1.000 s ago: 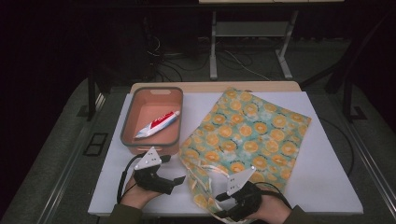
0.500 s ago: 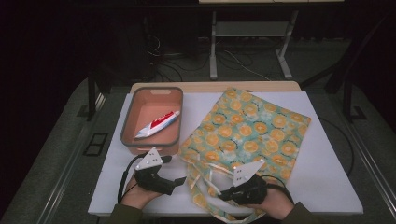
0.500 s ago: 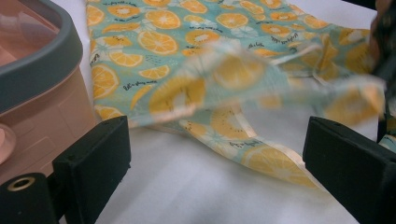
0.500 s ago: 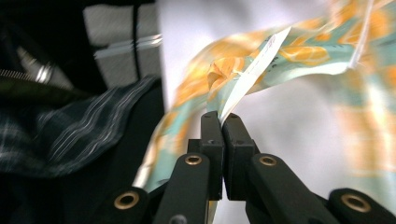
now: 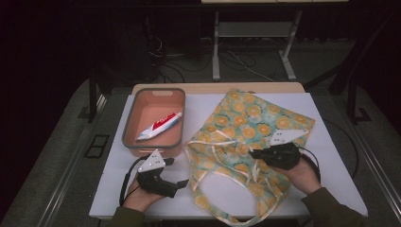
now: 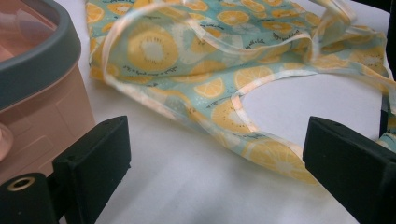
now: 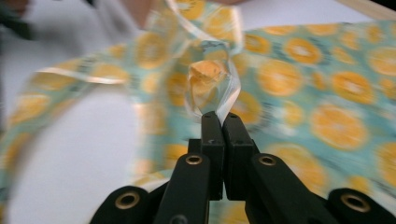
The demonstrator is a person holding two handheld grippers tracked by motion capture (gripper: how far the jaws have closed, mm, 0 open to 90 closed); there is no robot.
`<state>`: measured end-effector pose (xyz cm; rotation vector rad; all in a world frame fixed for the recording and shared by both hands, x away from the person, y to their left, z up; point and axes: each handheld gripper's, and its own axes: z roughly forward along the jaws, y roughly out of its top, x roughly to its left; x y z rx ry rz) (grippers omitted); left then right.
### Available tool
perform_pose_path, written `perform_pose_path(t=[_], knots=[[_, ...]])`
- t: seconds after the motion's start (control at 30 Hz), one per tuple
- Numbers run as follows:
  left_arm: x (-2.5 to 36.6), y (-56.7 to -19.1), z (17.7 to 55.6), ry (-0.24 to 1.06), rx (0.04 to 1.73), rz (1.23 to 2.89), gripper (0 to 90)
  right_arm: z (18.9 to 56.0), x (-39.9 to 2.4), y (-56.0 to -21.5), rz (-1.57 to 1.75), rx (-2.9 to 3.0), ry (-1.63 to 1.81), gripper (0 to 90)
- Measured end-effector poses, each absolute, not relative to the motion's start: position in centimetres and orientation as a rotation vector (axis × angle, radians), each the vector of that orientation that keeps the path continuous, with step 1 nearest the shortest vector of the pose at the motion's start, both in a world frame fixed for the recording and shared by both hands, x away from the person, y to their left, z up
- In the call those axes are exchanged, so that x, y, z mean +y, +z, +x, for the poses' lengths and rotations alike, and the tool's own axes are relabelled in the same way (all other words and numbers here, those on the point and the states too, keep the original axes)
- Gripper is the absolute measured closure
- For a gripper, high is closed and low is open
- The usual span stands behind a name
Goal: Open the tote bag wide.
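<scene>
Toothpaste (image 5: 160, 126) lies in bin (image 5: 177, 97); right tool (image 5: 254, 153) pinches bag (image 5: 265, 118), left tool (image 5: 182, 182) wide

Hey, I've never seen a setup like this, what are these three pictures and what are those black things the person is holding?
A person sits at a white table holding a hand-held clamp tool in each hand. One picture looks down from above; the other two come from small cameras riding on each tool, looking along its black jaws. On the table are a pink bin with a toothpaste tube inside, and a fruit-print tote bag. The left gripper rests near the bin with its jaws wide apart, holding nothing. The right gripper is pinched shut on part of the bag, as the right gripper view shows, though that picture is blurred.
</scene>
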<state>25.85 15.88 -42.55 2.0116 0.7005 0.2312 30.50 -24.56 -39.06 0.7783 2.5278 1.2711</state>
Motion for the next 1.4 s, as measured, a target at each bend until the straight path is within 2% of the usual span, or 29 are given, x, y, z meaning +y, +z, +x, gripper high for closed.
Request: perform_pose_path(t=[0.37, 0.7, 0.77, 0.93, 1.1, 1.27, 1.4], knots=[[15.9, -42.6, 25.9, 0.230, 0.705, 2.014, 6.4, 35.2, -28.5, -40.7, 0.998, 2.425, 1.137, 88.5], [15.8, -42.7, 25.9, 0.226, 0.705, 2.016, 6.5, 37.0, -29.1, -44.1, 1.092, 2.485, 0.938, 87.4], [15.8, -42.6, 25.9, 0.226, 0.704, 2.018, 6.5, 37.1, -29.0, -44.6, 1.107, 2.496, 0.926, 83.0], [15.8, -42.6, 25.9, 0.225, 0.703, 2.017, 6.5, 36.9, -29.4, -43.8, 1.156, 2.452, 1.001, 58.2], [15.8, -42.6, 25.9, 0.225, 0.702, 2.017, 6.5, 36.4, -29.9, -42.1, 1.185, 2.408, 1.128, 41.0], [15.8, -42.6, 25.9, 0.223, 0.702, 2.018, 6.5, 34.9, -29.2, -39.6, 1.111, 2.419, 1.235, 34.8], [15.8, -42.6, 25.9, 0.224, 0.700, 2.018, 6.5, 33.6, -27.7, -38.6, 0.993, 2.492, 1.274, 37.6]])
